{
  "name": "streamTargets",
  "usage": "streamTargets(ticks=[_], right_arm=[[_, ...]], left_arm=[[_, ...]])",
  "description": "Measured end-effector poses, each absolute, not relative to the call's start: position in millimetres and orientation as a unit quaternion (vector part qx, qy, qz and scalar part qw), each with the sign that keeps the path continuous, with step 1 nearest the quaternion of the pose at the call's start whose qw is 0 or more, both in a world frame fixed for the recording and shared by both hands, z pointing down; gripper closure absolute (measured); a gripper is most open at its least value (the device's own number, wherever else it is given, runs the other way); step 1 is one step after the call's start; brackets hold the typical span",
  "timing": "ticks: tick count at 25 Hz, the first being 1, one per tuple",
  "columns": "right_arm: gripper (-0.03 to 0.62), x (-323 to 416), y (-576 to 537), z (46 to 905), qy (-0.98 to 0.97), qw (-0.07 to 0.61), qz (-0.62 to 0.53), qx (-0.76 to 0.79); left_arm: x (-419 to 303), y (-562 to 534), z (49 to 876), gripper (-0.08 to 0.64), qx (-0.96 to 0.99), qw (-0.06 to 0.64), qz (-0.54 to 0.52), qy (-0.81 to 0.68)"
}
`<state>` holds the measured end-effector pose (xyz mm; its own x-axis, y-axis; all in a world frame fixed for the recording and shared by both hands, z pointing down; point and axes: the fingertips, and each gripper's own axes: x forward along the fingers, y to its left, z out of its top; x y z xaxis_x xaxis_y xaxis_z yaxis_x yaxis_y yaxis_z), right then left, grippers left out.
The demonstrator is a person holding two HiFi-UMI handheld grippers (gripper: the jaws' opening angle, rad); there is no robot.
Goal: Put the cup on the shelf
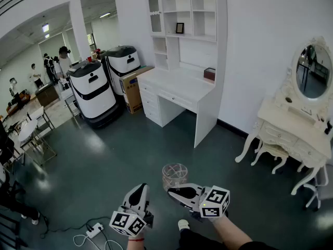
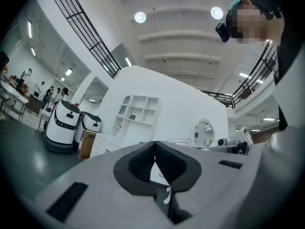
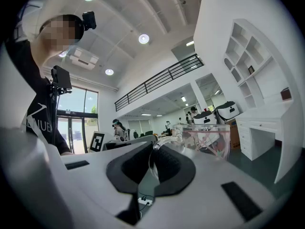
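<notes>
Right hand-held gripper [image 3: 152, 157]: jaws closed onto the thin clear handle of the cup [image 3: 205, 140]. The black ribbed pads [image 3: 169, 162] pinch it from both sides.

Cup: clear glass, cylindrical, straight-walled, open rim up, with faint pinkish lines across the wall. In the head view the cup [image 1: 174, 175] sits just ahead of the right hand-held gripper [image 1: 174, 191], carried in the air over the floor [image 1: 130, 150], which is dark grey-green, smooth and glossy.

Left hand-held gripper [image 2: 155, 159]: jaws pressed together, ribbed pads meeting at the tips, nothing between them. In the head view the left hand-held gripper [image 1: 138, 191] is just beside the right one, apart from the cup.

Shelf [image 1: 203, 35]: white, boxy open compartments, one arched niche at its left end. It stands on a white counter [image 1: 177, 85] with drawers, against the wall, well apart from the cup. A small dark picture frame [image 1: 179, 28] stands upright in one compartment.
</notes>
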<state>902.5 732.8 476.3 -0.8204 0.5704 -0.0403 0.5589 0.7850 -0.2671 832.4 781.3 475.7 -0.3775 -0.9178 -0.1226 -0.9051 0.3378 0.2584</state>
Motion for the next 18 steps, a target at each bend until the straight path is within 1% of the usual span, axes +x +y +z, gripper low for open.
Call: streamTargets(ticks=[9,18], right_arm=[[0.581,781,661,474,-0.943,0.027,0.121,-0.308],[0.581,717,580,483,-0.949,0.029,0.119,-0.29]], left_arm=[[712,712,469,0.552,0.541,0.021,-0.153,-0.827],[649,629,477,0.552,0.552,0.024,-0.149,-0.82]])
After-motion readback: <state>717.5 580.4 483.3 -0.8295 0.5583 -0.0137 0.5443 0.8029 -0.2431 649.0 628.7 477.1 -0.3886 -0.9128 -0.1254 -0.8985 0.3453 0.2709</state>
